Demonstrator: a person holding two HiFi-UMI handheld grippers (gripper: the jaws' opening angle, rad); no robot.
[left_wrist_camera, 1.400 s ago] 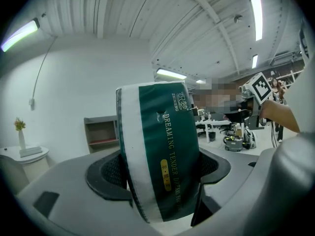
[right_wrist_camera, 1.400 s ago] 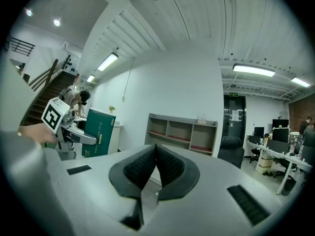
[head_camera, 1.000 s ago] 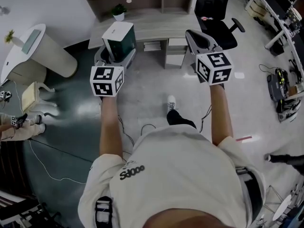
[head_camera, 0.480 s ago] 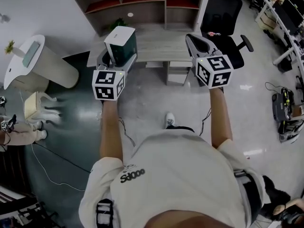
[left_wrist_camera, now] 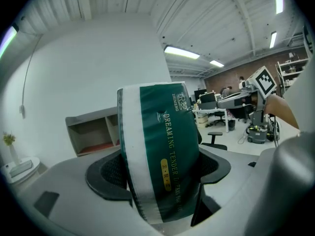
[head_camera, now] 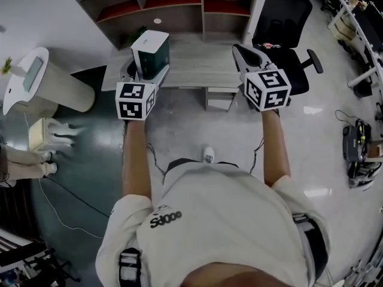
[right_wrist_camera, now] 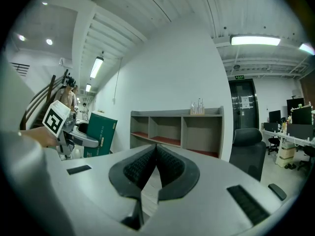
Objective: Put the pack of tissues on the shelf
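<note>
The pack of tissues [left_wrist_camera: 160, 151] is dark green with a white band and gold print. It stands upright between the pads of my left gripper [left_wrist_camera: 162, 181], which is shut on its lower part. In the head view the pack [head_camera: 151, 52] rises above the left gripper [head_camera: 142, 72], over the near edge of a low grey desk [head_camera: 191, 64]. The shelf [head_camera: 170, 5] with red-lined compartments stands against the wall behind that desk. My right gripper [head_camera: 240, 48] is level with the left and to its right; its jaws [right_wrist_camera: 155, 149] meet, with nothing between them. The right gripper view shows the shelf [right_wrist_camera: 177, 129] ahead.
A black office chair [head_camera: 287, 17] stands right of the shelf. A white round pedestal [head_camera: 45, 79] and a small stool [head_camera: 42, 133] are on the left. Cables [head_camera: 72, 190] lie on the floor. More desks and equipment [head_camera: 359, 142] line the right side.
The person has walked forward, so the shelf and desk now sit lower and closer in the head view. Both grippers keep their pose; the pack stays held.
</note>
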